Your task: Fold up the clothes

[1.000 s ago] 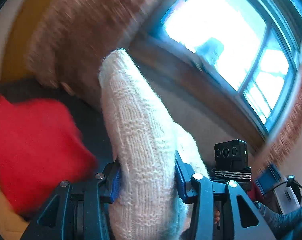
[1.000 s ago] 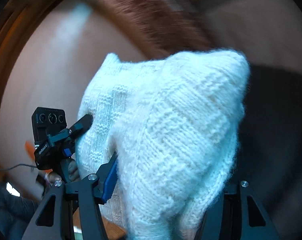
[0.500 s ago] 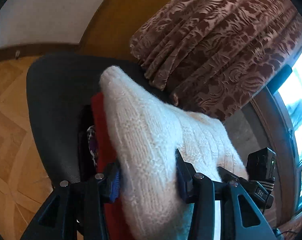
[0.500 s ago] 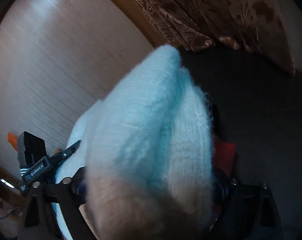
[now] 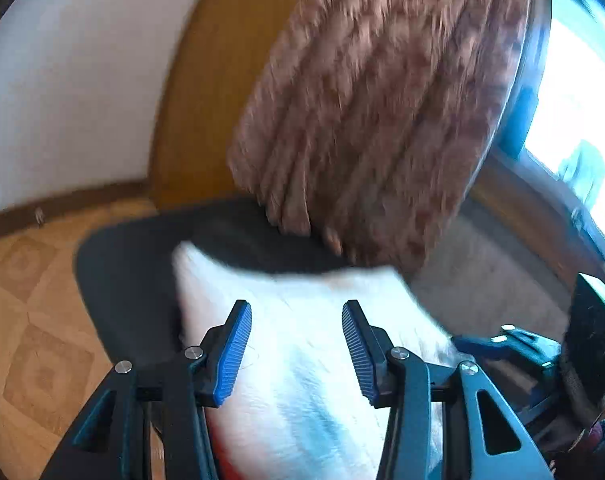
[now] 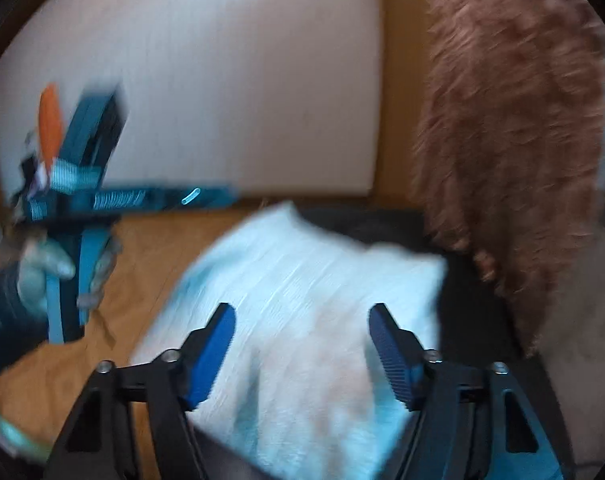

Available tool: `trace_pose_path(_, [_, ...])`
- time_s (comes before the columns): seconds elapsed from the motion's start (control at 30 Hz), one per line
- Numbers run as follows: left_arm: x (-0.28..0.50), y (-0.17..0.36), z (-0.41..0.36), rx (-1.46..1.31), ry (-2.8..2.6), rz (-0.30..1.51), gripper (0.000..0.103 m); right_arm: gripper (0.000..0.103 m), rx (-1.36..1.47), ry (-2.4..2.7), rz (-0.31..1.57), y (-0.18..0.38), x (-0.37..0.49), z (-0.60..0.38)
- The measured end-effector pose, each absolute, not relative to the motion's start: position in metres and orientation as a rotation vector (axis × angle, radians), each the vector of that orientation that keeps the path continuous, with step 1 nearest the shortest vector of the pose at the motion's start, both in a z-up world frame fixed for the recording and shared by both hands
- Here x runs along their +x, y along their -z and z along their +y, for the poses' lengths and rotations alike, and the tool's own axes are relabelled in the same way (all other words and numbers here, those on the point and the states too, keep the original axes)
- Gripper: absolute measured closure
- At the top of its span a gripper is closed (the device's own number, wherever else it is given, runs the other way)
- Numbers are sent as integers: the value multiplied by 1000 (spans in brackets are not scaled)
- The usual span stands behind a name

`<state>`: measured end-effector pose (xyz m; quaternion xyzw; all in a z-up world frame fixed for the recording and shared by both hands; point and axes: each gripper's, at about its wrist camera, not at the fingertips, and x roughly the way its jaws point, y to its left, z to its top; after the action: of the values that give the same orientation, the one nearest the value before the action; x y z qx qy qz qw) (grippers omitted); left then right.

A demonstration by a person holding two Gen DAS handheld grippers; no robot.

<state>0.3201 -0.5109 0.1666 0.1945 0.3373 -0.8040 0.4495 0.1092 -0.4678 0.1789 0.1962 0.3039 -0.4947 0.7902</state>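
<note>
Patterned parquet floor (image 5: pixel 26 308) and one brown curtain (image 5: pixel 374 120) framed a single dark chair seat (image 5: pixel 134 280). On it lay one white knitted sweater (image 5: pixel 310 344), folded into a thick fuzzy block (badly blurred), over a sliver of red garment (image 5: pixel 226 462). Two grippers hovered above it: the left gripper (image 5: pixel 296 348) with jaws apart, clear of the wool; the right gripper (image 6: pixel 302 354) just narrowing, pads gripping nothing.

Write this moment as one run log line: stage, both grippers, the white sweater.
stage: placing | left gripper: open, above sweater | right gripper: open, jaws just closing, nothing pinched | white sweater: folded, lying on dark seat
</note>
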Motion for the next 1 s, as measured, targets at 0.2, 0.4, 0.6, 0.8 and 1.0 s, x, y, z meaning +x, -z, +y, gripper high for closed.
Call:
trace_pose_path(0.2, [296,-131,-528,586,1899,831,57,28,630,1112,593,-125,103,-502])
trace_pose_path(0.4, [299,-155,-504,544,1808,711,56,28,568,1190,594,-139,110,-491])
trace_pose_path(0.6, [307,-200,-454,539,1634,537,41,15,395,1344,558,-183,131,-443])
trace_pose_path(0.8, [303,-222,-403,555,1616,473,53,2,307,1346,582,-203,156,-376])
trace_pose_path(1.0, [315,-243,-359,442,1622,440,68,1,289,1323,548,-210,168,-317])
